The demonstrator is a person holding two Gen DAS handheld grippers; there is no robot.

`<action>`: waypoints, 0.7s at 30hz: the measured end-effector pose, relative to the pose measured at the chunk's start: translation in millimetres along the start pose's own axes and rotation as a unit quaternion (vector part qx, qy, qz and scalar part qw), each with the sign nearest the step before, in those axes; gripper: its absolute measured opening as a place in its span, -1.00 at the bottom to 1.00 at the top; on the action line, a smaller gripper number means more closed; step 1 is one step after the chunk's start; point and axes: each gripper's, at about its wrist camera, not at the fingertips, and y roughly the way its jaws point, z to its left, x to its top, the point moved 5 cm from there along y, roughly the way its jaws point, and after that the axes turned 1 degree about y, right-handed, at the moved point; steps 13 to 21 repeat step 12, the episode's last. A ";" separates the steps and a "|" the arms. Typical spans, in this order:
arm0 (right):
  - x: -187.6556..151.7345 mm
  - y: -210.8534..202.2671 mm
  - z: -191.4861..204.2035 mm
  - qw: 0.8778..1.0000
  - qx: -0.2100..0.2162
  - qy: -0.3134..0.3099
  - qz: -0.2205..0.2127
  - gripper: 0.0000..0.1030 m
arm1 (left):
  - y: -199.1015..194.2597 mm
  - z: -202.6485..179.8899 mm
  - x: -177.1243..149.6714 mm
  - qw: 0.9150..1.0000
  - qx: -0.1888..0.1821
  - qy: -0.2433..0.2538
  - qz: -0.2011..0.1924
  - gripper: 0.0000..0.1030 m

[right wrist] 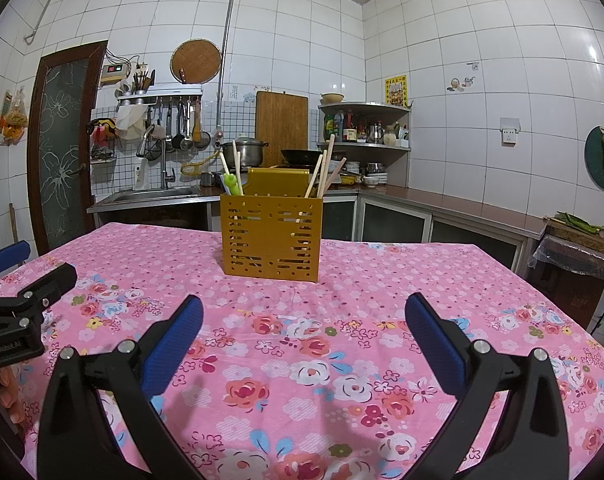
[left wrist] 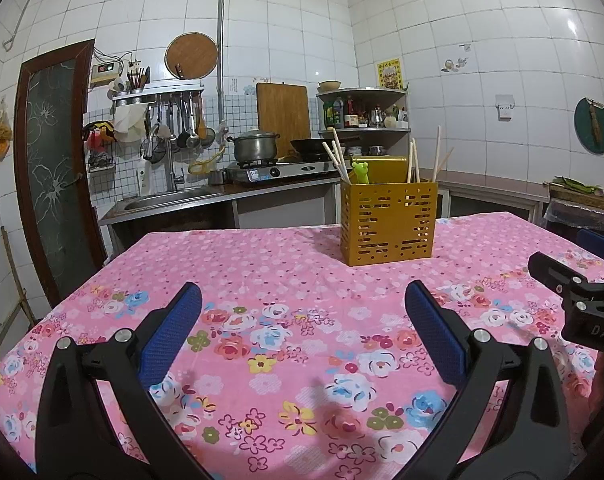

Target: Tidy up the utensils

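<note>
A mustard-yellow slotted utensil holder [left wrist: 388, 222] [right wrist: 271, 236] stands upright on the far part of the pink floral tablecloth [left wrist: 286, 276] [right wrist: 362, 280]. Several pale wooden chopsticks [left wrist: 338, 158] [right wrist: 322, 174] and a green frog-topped utensil [left wrist: 360, 172] [right wrist: 231, 184] stick out of it. My left gripper [left wrist: 302, 296] hovers open over the near cloth, nothing between its blue pads. My right gripper [right wrist: 304, 306] is likewise open and empty. Each gripper shows at the edge of the other's view: the right one [left wrist: 574, 280], the left one [right wrist: 26, 276].
Behind the table runs a kitchen counter with a sink [right wrist: 154, 194], a gas stove carrying a steel pot [left wrist: 256, 146] and a wok [left wrist: 310, 145]. A corner shelf [right wrist: 366, 128] holds bottles. A dark door [left wrist: 54, 160] stands left. A dark crate [right wrist: 582, 268] sits right of the table.
</note>
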 end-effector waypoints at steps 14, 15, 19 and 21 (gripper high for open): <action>-0.1 -0.1 0.1 1.000 0.000 0.000 0.000 0.91 | 0.1 -1.6 2.4 1.000 0.001 -0.001 -0.001 0.91; -0.1 -0.1 0.1 1.000 0.000 0.000 0.000 0.91 | 0.1 -1.6 2.4 1.000 0.001 -0.001 -0.001 0.91; -0.1 -0.1 0.1 1.000 0.000 0.000 0.000 0.91 | 0.1 -1.6 2.4 1.000 0.001 -0.001 -0.001 0.91; -0.1 -0.1 0.1 1.000 0.000 0.000 0.000 0.91 | 0.1 -1.6 2.4 1.000 0.001 -0.001 -0.001 0.91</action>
